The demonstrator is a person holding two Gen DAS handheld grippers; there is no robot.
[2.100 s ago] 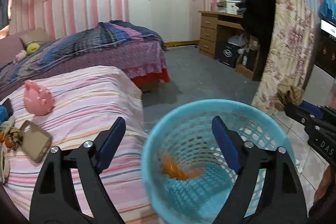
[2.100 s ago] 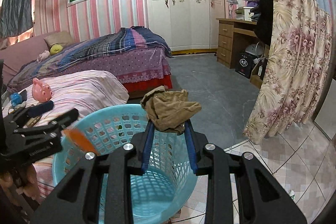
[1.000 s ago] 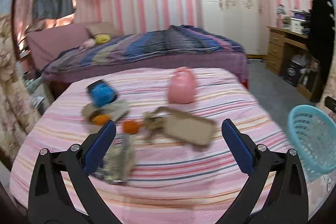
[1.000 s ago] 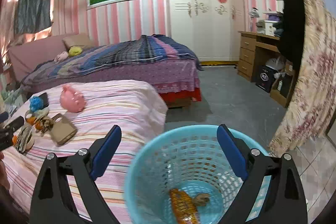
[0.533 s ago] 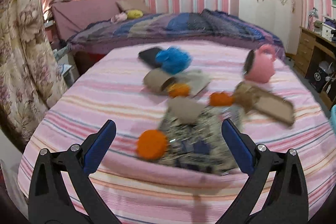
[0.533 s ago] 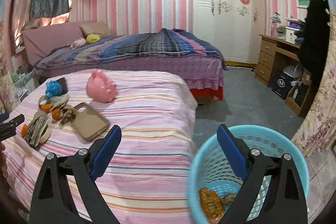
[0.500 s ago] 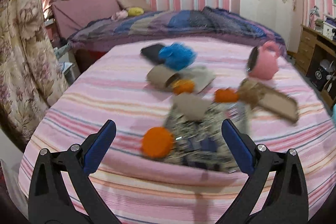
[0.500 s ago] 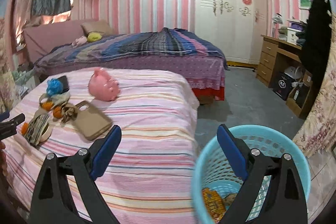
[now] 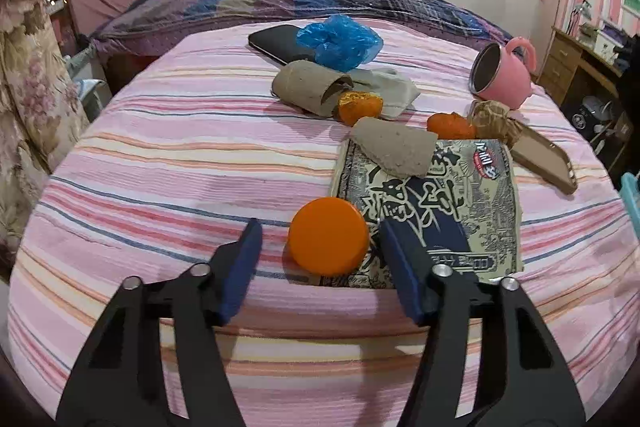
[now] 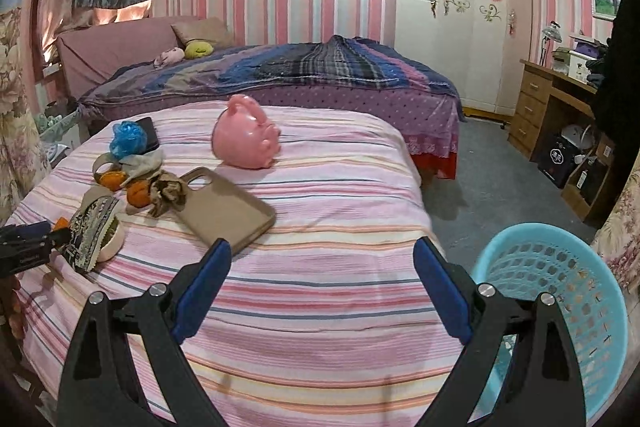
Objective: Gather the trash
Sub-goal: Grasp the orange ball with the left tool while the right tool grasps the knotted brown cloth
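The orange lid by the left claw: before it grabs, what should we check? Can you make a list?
1. Orange lid sits between the left gripper fingers: ok.
2. Jaws are closing but the pads do not press the lid yet: not ok.
3. Lid leans on the printed packet; the packet might get pinched too: cannot tell.
4. Right gripper is open and holds nothing: ok.
5. Blue basket stands on the floor beside the bed, open at the top: ok.
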